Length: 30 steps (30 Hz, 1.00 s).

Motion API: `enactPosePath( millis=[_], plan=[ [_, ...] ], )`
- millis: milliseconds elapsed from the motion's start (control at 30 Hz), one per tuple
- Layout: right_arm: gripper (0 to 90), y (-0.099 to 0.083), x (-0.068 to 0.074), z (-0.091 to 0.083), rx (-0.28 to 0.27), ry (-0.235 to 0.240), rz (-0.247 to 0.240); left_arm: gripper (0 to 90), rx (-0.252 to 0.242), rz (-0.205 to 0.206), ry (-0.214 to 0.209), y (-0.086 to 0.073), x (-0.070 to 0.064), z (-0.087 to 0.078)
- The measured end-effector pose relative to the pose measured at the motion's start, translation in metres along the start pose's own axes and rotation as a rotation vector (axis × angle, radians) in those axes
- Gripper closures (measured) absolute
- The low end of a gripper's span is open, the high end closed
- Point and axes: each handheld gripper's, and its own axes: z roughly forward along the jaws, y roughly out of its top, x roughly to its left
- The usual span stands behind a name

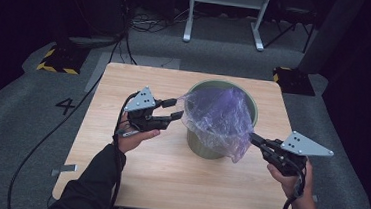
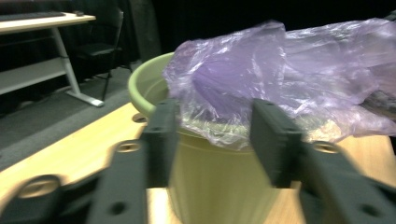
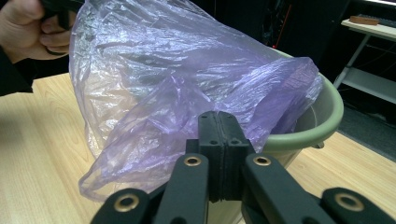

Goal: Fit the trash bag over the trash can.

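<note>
An olive-green bin [image 1: 203, 149] stands mid-table with a thin purple plastic bag [image 1: 220, 117] draped over its mouth and down its near side. My left gripper [image 1: 178, 109] is open at the bag's left edge, apart from it. In the left gripper view the bag [image 2: 280, 70] and bin [image 2: 210, 186] lie just beyond my open left gripper [image 2: 217, 140]. My right gripper [image 1: 252, 137] is shut on the bag's right corner. In the right gripper view its closed jaws [image 3: 219, 140] pinch the film of the bag [image 3: 163, 84] in front of the bin's rim [image 3: 329, 116].
The wooden table [image 1: 143, 171] has bare room around the bin. On the grey carpet lie cables [image 1: 45, 138] and a "4" marking [image 1: 65, 106]. A white desk frame [image 1: 225, 17] and yellow-black striped bases [image 1: 59, 60] stand beyond the far edge.
</note>
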Motion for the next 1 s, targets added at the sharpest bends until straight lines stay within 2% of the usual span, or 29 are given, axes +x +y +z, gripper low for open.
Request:
enactPosePath(
  millis=[33, 67, 100, 133, 167, 300, 367, 400, 433, 467, 533, 600, 700, 733, 767, 800, 900, 933, 1000],
  plan=[
    [77.4, 0.000, 0.001, -0.002, -0.008, -0.006, -0.011, 66.3, -0.004, 0.012, -0.003, 0.000, -0.002, 0.001],
    [72.8, 0.000, 0.003, -0.004, -0.014, -0.019, -0.021, 71.8, 0.000, 0.021, -0.004, 0.000, -0.003, 0.001],
    [67.9, 0.002, 0.004, -0.005, -0.030, -0.013, -0.040, 73.6, 0.000, 0.021, -0.004, 0.000, -0.003, 0.001],
    [67.9, 0.002, 0.004, -0.005, -0.030, -0.013, -0.040, 73.6, 0.001, 0.024, -0.010, 0.000, -0.004, 0.002],
    [54.7, 0.006, 0.009, -0.008, -0.048, -0.007, -0.064, 81.1, 0.009, 0.041, -0.009, 0.001, -0.006, 0.003],
    [36.3, 0.021, 0.024, -0.013, -0.108, 0.018, -0.109, 87.1, 0.010, 0.066, -0.026, 0.002, -0.010, 0.003],
    [34.5, 0.025, 0.029, -0.013, -0.115, 0.024, -0.122, 88.3, 0.008, 0.069, -0.029, 0.002, -0.011, 0.003],
    [30.1, 0.031, 0.039, -0.013, -0.139, 0.044, -0.161, 89.3, 0.011, 0.074, -0.033, 0.002, -0.012, 0.002],
    [30.1, 0.031, 0.039, -0.013, -0.139, 0.044, -0.161, 89.6, 0.011, 0.074, -0.033, 0.002, -0.012, 0.002],
    [26.6, 0.037, 0.048, -0.011, -0.139, 0.068, -0.196, 89.6, 0.014, 0.075, -0.034, 0.002, -0.012, 0.003],
    [24.0, 0.041, 0.055, -0.005, -0.124, 0.066, -0.243, 89.7, 0.016, 0.076, -0.037, 0.002, -0.012, 0.003],
    [23.7, 0.042, 0.058, 0.004, -0.088, 0.042, -0.278, 89.7, 0.024, 0.083, -0.040, 0.001, -0.012, 0.003],
    [27.3, 0.041, 0.058, 0.022, -0.011, -0.012, -0.318, 89.8, 0.029, 0.086, -0.046, 0.001, -0.012, 0.003],
    [34.9, 0.039, 0.056, 0.027, 0.005, -0.026, -0.330, 89.7, 0.034, 0.090, -0.047, 0.001, -0.011, 0.002],
    [46.4, 0.038, 0.053, 0.031, 0.022, -0.032, -0.324, 89.8, 0.034, 0.089, -0.051, 0.000, -0.011, 0.002],
    [57.1, 0.037, 0.050, 0.034, 0.036, -0.041, -0.312, 89.8, 0.039, 0.092, -0.050, -0.001, -0.011, 0.002],
    [80.1, 0.034, 0.038, 0.038, 0.047, -0.033, -0.244, 89.8, 0.056, 0.101, -0.057, -0.004, -0.009, 0.002],
    [85.7, 0.034, 0.034, 0.038, 0.048, -0.049, -0.226, 89.8, 0.059, 0.099, -0.061, -0.005, -0.009, 0.002],
    [89.5, 0.033, 0.027, 0.034, 0.027, -0.054, -0.171, 89.8, 0.069, 0.101, -0.074, -0.009, -0.009, 0.001]
  ],
)
